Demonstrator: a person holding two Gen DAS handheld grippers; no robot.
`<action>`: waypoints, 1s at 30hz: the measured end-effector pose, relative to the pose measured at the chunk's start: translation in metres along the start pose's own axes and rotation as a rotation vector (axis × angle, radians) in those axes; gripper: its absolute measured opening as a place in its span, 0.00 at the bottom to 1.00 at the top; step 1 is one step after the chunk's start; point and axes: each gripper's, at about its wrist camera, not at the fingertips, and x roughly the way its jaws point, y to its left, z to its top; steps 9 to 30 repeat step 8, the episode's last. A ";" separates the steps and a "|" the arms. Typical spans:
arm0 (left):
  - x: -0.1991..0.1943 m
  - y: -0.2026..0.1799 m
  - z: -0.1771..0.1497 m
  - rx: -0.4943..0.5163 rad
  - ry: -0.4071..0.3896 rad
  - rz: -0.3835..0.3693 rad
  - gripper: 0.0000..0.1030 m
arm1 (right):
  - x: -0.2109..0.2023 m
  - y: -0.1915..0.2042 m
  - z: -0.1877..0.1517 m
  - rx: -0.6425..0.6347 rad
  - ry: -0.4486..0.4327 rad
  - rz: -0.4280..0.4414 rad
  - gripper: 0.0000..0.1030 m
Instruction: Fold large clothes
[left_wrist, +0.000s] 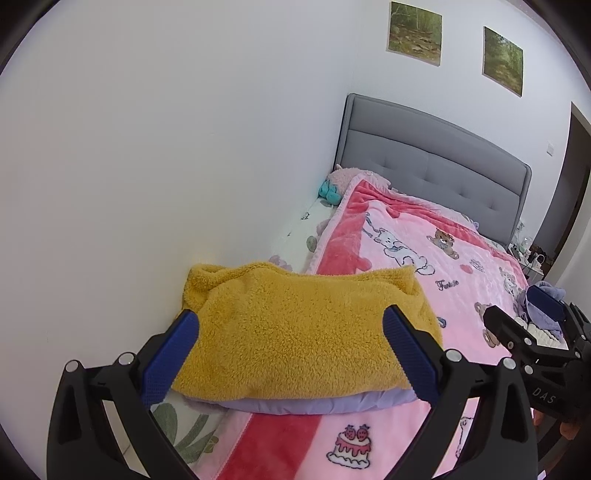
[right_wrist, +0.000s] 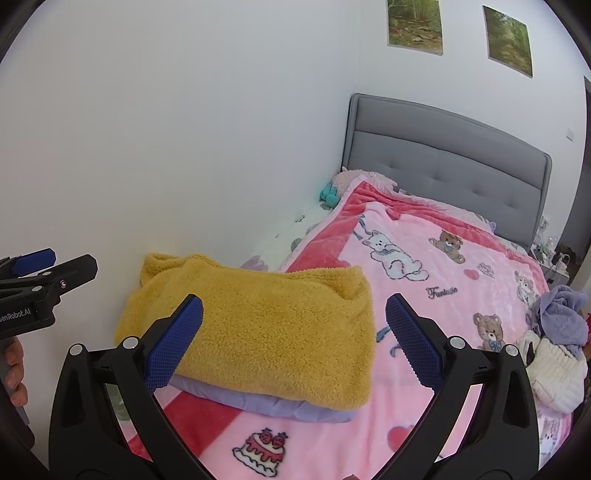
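A folded yellow fleece garment (left_wrist: 295, 328) lies on top of a folded lilac garment (left_wrist: 317, 402) at the near left of the bed; both also show in the right wrist view, yellow (right_wrist: 258, 332) over lilac (right_wrist: 280, 402). My left gripper (left_wrist: 291, 350) is open and empty, hovering just in front of the stack, its blue pads (left_wrist: 173, 354) wide apart. My right gripper (right_wrist: 295, 343) is open and empty too, to the right of the left one. Each gripper shows in the other's view, the right (left_wrist: 532, 325) and the left (right_wrist: 40, 273).
A pink cartoon blanket (right_wrist: 443, 288) covers the bed. A heap of unfolded lilac and cream clothes (right_wrist: 557, 339) lies at the right edge. A white wall runs close along the left. A grey headboard (right_wrist: 443, 155) and plush toys (right_wrist: 332, 192) are at the far end.
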 end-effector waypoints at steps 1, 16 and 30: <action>0.000 -0.001 0.001 0.004 0.000 0.003 0.95 | 0.000 0.000 0.001 0.001 -0.002 -0.002 0.92; 0.000 -0.007 0.002 0.038 -0.001 0.011 0.95 | 0.001 -0.002 0.003 0.009 -0.008 -0.002 0.92; 0.000 -0.007 0.002 0.038 -0.001 0.011 0.95 | 0.001 -0.002 0.003 0.009 -0.008 -0.002 0.92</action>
